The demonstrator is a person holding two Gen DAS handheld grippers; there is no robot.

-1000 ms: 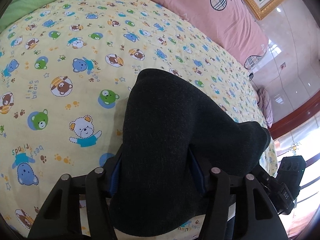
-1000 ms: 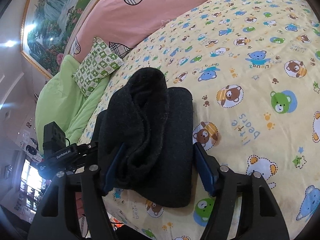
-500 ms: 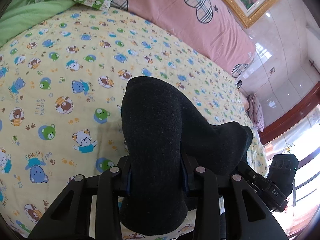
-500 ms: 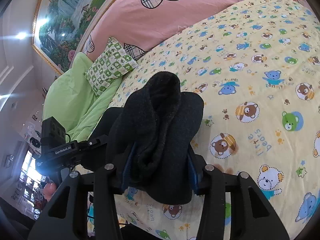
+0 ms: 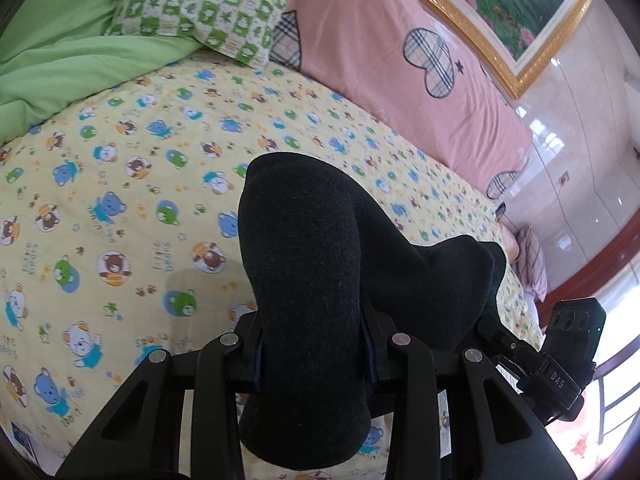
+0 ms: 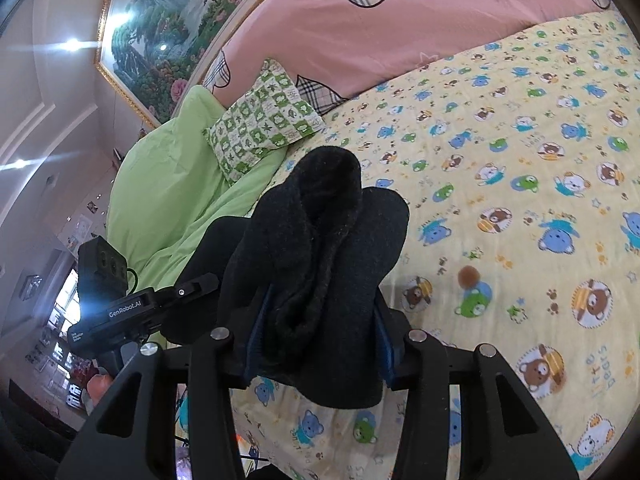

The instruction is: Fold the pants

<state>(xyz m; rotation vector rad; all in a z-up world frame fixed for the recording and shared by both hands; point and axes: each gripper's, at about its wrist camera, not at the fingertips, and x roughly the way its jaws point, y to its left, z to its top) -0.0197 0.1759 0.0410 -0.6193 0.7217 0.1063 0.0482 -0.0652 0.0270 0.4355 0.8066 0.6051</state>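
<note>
The dark charcoal pants [image 5: 304, 264] are bunched into a thick folded bundle, lifted above the yellow bear-print bedsheet [image 5: 120, 208]. My left gripper [image 5: 312, 356] is shut on one end of the bundle, fabric bulging between its blue pads. My right gripper [image 6: 318, 344] is shut on the other end of the pants [image 6: 320, 248], where folded layers show. The right gripper's body shows at the lower right of the left wrist view [image 5: 560, 364]. The left gripper's body shows at the left of the right wrist view [image 6: 108, 312].
A pink quilt with plaid hearts [image 5: 400, 60] lies along the head of the bed. A green checked pillow [image 6: 264, 124] and a green duvet [image 6: 168, 200] lie at one side. The bed's edge [image 5: 516, 280] is by the tiled wall.
Both grippers have closed tighter on the pants and lifted the bundle up from the sheet. The views have tilted, showing more of the pillow and quilt.
</note>
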